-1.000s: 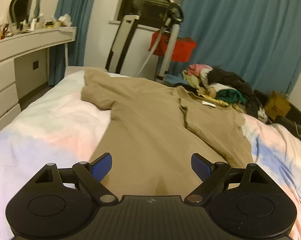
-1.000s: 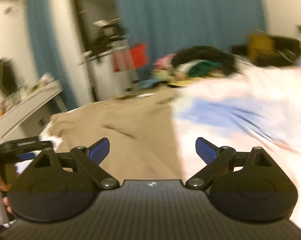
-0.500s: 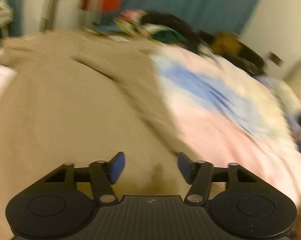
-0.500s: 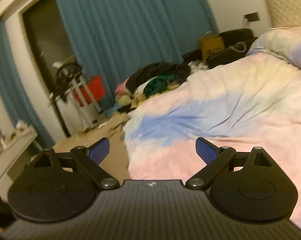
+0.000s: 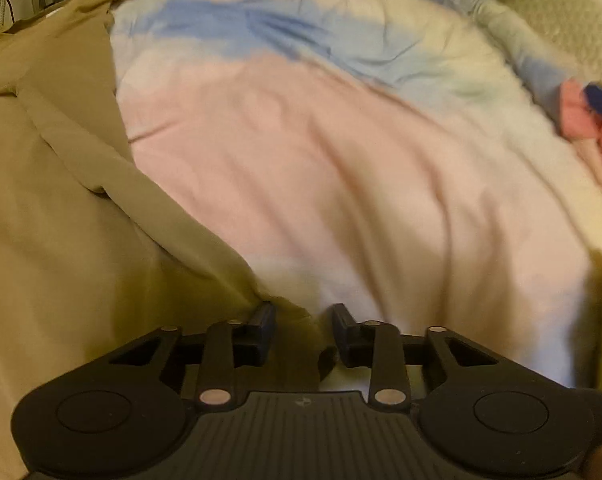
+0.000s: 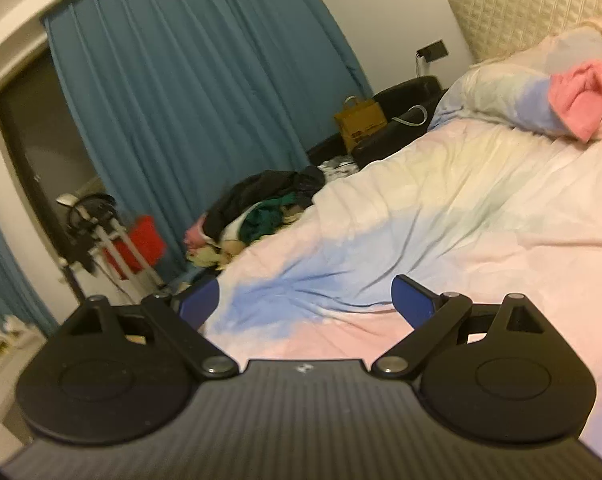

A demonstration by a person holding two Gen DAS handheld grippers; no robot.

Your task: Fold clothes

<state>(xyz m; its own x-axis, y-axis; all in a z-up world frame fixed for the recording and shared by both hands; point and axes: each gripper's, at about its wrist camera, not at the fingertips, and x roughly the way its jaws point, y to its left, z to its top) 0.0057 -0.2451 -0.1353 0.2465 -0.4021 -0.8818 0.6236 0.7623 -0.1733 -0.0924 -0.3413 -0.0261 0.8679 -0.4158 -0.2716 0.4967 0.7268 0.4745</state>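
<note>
While left gripper sits low at hem corner of tan garment, risk: jaws close on duvet too, or corner slips, since cloth bunches there. Jaws narrowed, gap remains, nothing pinched; left finger touching tan cloth. Right gripper spread wide, empty, above duvet. Garment flat on bed, left side. Clothes pile beyond.

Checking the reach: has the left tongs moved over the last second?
Yes. The left tongs swung right, from mid tan shirt to its right edge beside the pastel duvet, and narrowed.
</note>
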